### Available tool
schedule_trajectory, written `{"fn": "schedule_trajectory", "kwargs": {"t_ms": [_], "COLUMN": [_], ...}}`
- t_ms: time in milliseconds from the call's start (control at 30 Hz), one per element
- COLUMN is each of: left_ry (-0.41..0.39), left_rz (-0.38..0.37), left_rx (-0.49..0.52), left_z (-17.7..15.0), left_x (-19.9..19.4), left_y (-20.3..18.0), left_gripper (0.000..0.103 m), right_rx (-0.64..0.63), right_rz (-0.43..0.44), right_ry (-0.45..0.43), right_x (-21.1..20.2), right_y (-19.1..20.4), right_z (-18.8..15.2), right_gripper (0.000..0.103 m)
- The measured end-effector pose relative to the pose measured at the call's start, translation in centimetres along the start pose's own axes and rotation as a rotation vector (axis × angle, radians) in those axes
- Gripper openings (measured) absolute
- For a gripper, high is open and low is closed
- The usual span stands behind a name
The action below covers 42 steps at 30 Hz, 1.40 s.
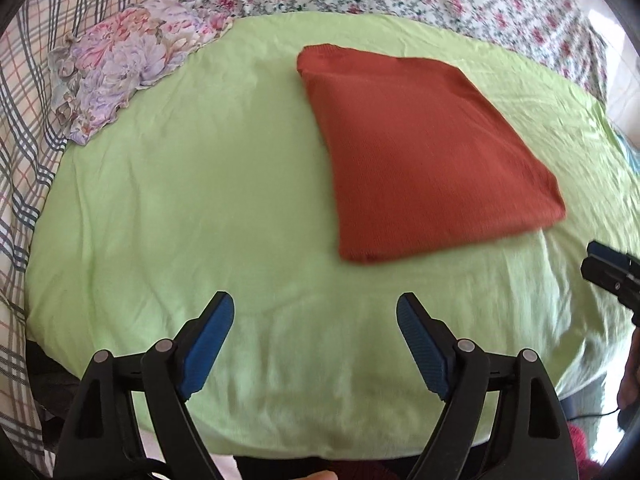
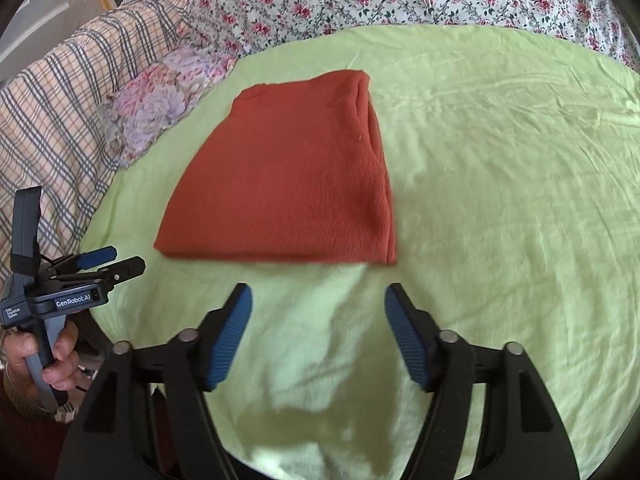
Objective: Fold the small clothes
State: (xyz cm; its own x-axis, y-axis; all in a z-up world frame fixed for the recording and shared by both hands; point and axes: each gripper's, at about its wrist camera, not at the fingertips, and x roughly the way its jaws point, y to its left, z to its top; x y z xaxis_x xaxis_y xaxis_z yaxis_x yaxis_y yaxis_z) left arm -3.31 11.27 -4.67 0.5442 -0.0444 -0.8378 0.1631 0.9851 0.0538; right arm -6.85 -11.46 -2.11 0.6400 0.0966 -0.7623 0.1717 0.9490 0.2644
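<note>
Your left gripper (image 1: pixel 316 312) has its jaws apart and holds nothing; only green sheet (image 1: pixel 200 200) lies between them. The sweater (image 1: pixel 420 152), folded into a flat rust-red packet, lies on the sheet ahead of these jaws and to their right, clear of both blue pads (image 1: pixel 208 344).

Your right gripper (image 2: pixel 318 304) also has its jaws apart and holds nothing. The sweater (image 2: pixel 288 184) lies directly ahead of them, its near edge just beyond the fingertips, not touching.

In the right view, your left gripper (image 2: pixel 116 262) sits well left of the right jaws, beside the sweater's near left corner. A floral cloth (image 1: pixel 120 64) lies far ahead-left, apart from the sweater.
</note>
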Motion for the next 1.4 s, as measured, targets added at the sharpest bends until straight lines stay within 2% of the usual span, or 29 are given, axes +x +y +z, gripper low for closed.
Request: {"fn": "schedule_trajectory", "kwargs": {"t_ms": [167,433,667,800,1133,1400], "left_ry": [0.013,-0.013,-0.032,-0.034,-0.089,-0.100], "left_rz": [0.020,0.051,0.082,0.086,0.103,0.101], "left_rx": [0.028,0.021,0.043,0.048,0.052,0.036], "left_z": [-1.1,1.4,3.1,3.8,5.8,6.7], "left_x": [0.0,0.5,0.6,0.6,-0.5,-0.6], "left_y": [-0.3,-0.2,-0.7,-0.8,-1.5,-1.5], "left_gripper": [0.087,0.089,0.090,0.091,0.094,0.094], "right_rx": [-0.047,-0.034,-0.095,-0.114,-0.140,-0.157], "right_rz": [-0.034,-0.014,-0.031,-0.002,-0.010,-0.029], "right_ry": [0.037,0.035,0.051,0.026,0.050,0.043], "right_x": [-0.4,0.4,1.3,1.0,2.2,1.9], "right_y": [0.7,0.9,2.0,2.7,2.7,2.9], "right_z": [-1.0,0.8,3.1,4.0,5.2,5.8], "right_gripper": [0.085,0.091,0.092,0.093,0.095,0.095]}}
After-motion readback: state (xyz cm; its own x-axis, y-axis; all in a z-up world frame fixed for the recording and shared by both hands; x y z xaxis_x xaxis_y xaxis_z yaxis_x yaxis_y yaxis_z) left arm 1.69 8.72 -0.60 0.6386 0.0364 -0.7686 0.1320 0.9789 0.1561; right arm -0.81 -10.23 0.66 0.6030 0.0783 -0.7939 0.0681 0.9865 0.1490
